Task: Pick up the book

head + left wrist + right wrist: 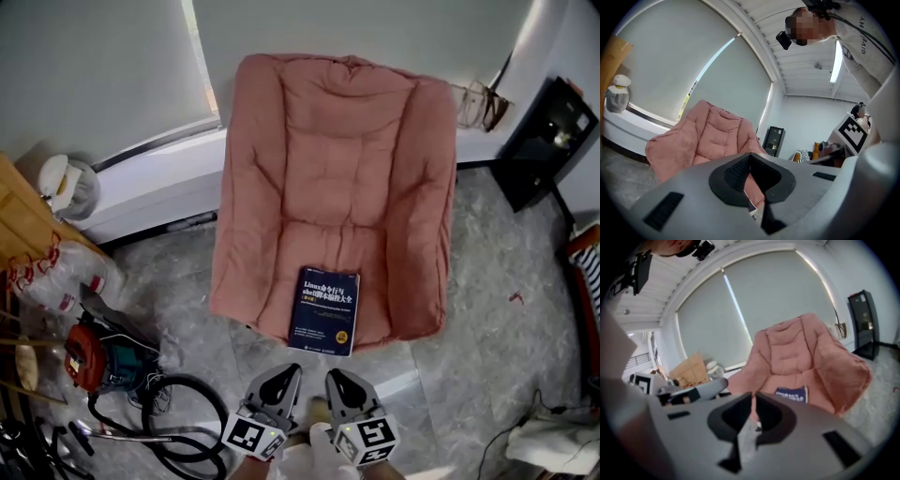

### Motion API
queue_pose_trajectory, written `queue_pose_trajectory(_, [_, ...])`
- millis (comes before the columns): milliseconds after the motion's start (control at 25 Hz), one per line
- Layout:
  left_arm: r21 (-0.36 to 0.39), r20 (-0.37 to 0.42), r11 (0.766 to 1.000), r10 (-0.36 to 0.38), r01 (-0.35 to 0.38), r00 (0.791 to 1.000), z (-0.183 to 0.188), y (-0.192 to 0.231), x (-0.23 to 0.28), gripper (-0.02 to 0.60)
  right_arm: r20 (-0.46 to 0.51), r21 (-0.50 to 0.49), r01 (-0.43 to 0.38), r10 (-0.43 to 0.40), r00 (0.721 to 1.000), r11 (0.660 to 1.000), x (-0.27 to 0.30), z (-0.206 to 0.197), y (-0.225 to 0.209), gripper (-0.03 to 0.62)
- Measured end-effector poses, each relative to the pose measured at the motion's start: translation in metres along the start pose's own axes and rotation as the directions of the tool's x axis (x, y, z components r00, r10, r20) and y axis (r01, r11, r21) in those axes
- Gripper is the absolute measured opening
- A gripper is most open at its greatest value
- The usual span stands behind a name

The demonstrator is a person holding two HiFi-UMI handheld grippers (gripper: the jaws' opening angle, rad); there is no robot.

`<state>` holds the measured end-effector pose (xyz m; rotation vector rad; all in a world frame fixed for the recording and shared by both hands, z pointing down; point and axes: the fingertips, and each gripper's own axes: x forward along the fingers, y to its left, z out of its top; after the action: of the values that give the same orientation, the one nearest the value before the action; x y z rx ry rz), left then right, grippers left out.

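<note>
Book (324, 310) with a dark blue cover and white lettering, face up and flat at the very front of the seat of a pink padded lounge chair (337, 169), its near edge reaching the cushion's front rim. Same book (791, 393) visible in the right gripper view, low on the seat, beyond and slightly right of the jaw tips. Left gripper (291, 371) and right gripper (334, 377) side by side at the bottom of the head view, both aimed toward the chair, tips near the book but apart from it, not touching it. Grey marble-patterned floor (487, 309) between the tips and the chair front. Left gripper (750, 156) with jaws pressed together, pad against pad, holding nothing. Right gripper (753, 397) likewise closed tight at the tips, holding nothing. Black-and-white marker cube (253, 436) on the left gripper, another (367, 441) on the right. Left of the chair, a red and teal machine (89, 358) with a coiled black hose (183, 417) on the floor. Right of the chair, a black cabinet (548, 141) against the wall. Behind the chair, a pale window blind (94, 66).
</note>
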<state>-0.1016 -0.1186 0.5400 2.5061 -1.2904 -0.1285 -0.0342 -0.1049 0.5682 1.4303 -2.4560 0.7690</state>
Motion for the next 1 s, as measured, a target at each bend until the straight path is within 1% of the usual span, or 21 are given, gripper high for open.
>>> queue_pose_trajectory(120, [-0.007, -0.023, 1.0, 0.01, -0.011, 1.0, -0.029, 0.01, 0.002, 0.009, -0.025, 0.0, 0.015, -0.015, 1.0, 1.0, 0.013, -0.026, -0.01, 0.014])
queue_pose_trajectory(320, [-0.015, -0.068, 1.0, 0.006, -0.007, 0.998, -0.075, 0.02, 0.009, 0.009, -0.042, 0.036, 0.025, -0.024, 0.999, 0.999, 0.033, -0.056, -0.021, 0.015])
queue_pose_trajectory(440, [-0.036, -0.076, 0.999, 0.011, -0.014, 0.997, -0.096, 0.021, 0.011, 0.009, -0.055, 0.055, 0.027, -0.024, 0.998, 0.998, 0.04, -0.072, -0.026, 0.015])
queue_pose_trajectory(560, [-0.043, -0.088, 0.999, 0.017, -0.02, 0.996, -0.113, 0.023, 0.014, 0.009, -0.058, 0.085, 0.06, -0.055, 0.997, 0.995, 0.047, -0.085, -0.034, 0.019])
queue_pose_trajectory(640, [-0.044, -0.092, 0.999, 0.02, -0.024, 0.996, -0.123, 0.025, 0.015, 0.009, -0.063, 0.123, 0.083, -0.075, 0.995, 0.989, 0.052, -0.094, -0.041, 0.041])
queue_pose_trajectory(800, [-0.045, -0.103, 0.998, 0.028, -0.033, 0.994, -0.141, 0.032, 0.016, 0.009, -0.08, 0.21, 0.113, -0.098, 0.992, 0.971, 0.061, -0.115, -0.052, 0.059])
queue_pose_trajectory(880, [-0.047, -0.103, 0.998, 0.032, -0.037, 0.994, -0.147, 0.034, 0.015, 0.009, -0.086, 0.25, 0.122, -0.103, 0.991, 0.96, 0.065, -0.124, -0.057, 0.077])
queue_pose_trajectory(1000, [-0.046, -0.107, 0.998, 0.041, -0.046, 0.993, -0.155, 0.039, 0.013, 0.009, -0.09, 0.352, 0.125, -0.099, 0.991, 0.928, 0.072, -0.136, -0.061, 0.103])
